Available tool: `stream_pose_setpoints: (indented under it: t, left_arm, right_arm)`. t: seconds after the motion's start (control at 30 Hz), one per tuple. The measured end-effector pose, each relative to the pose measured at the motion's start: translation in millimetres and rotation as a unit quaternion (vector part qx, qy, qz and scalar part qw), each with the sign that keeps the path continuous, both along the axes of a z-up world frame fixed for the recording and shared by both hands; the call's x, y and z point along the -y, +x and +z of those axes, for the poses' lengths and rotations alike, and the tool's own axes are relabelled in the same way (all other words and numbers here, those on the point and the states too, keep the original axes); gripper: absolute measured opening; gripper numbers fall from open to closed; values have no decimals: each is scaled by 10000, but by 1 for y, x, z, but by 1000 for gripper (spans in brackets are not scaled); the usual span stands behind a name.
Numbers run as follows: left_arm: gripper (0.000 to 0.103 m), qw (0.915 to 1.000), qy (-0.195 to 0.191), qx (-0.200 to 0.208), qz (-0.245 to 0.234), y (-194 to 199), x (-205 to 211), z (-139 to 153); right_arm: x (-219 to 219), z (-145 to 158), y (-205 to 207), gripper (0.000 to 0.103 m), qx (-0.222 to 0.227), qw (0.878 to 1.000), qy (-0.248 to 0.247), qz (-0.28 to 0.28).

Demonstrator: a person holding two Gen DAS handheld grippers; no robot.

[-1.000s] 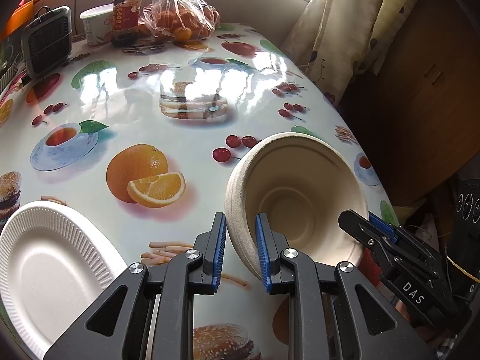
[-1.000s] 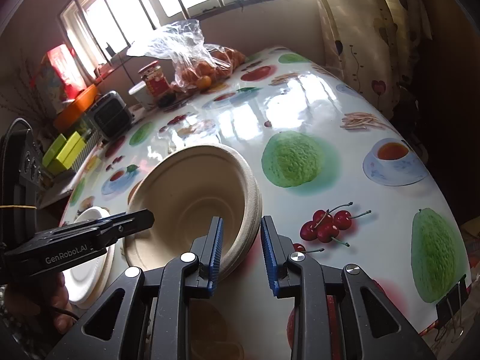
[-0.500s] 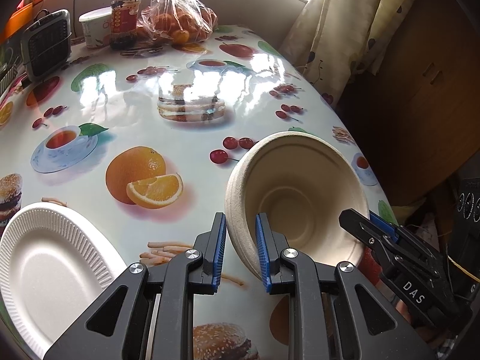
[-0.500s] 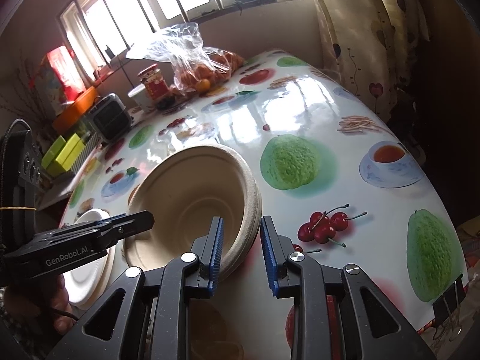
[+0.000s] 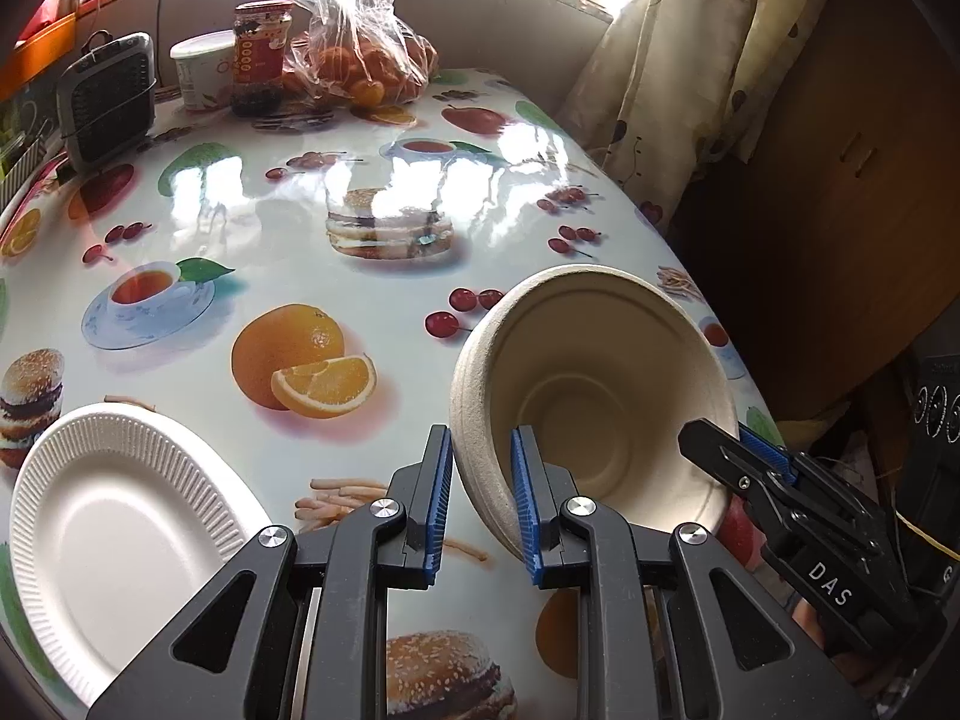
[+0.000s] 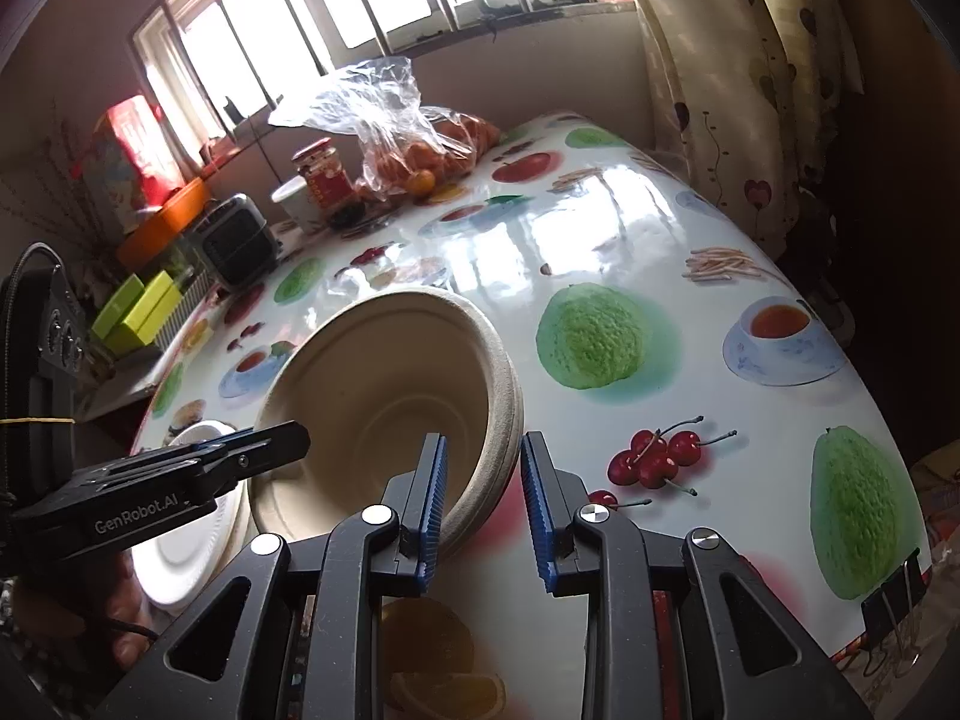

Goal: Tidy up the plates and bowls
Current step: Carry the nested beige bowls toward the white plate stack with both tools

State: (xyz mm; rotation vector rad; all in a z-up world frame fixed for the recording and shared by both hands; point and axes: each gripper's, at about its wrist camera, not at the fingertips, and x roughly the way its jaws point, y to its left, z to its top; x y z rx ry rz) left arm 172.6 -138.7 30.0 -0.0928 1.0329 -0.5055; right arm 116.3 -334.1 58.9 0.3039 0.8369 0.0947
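Observation:
A stack of beige paper bowls (image 5: 600,390) (image 6: 372,396) hangs tilted just above the fruit-print table (image 5: 240,228), its opening turned toward both cameras. My left gripper (image 5: 480,504) is shut on the stack's left rim, one blue pad inside and one outside. The right gripper (image 6: 483,504) is shut on the opposite rim in the same way. Each gripper shows in the other's view, the right gripper (image 5: 714,444) at the bowls' far edge and the left gripper (image 6: 282,441) likewise. A white ribbed paper plate (image 5: 120,528) (image 6: 180,540) lies on the table at the near left.
At the table's far end stand a bag of oranges (image 5: 360,60), a red-labelled jar (image 5: 261,54), a white cup (image 5: 201,75) and a small black fan heater (image 5: 108,102). A curtain (image 5: 678,60) and a wooden cabinet (image 5: 840,180) are close to the table's right edge.

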Motion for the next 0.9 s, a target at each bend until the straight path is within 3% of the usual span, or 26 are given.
stream_pose_setpoints:
  t: [0.9]
  left_arm:
    - [21,9991,-35,261,324,-20,-28,18]
  right_arm:
    - [-28,15,-10,25,222,9991,2,354]
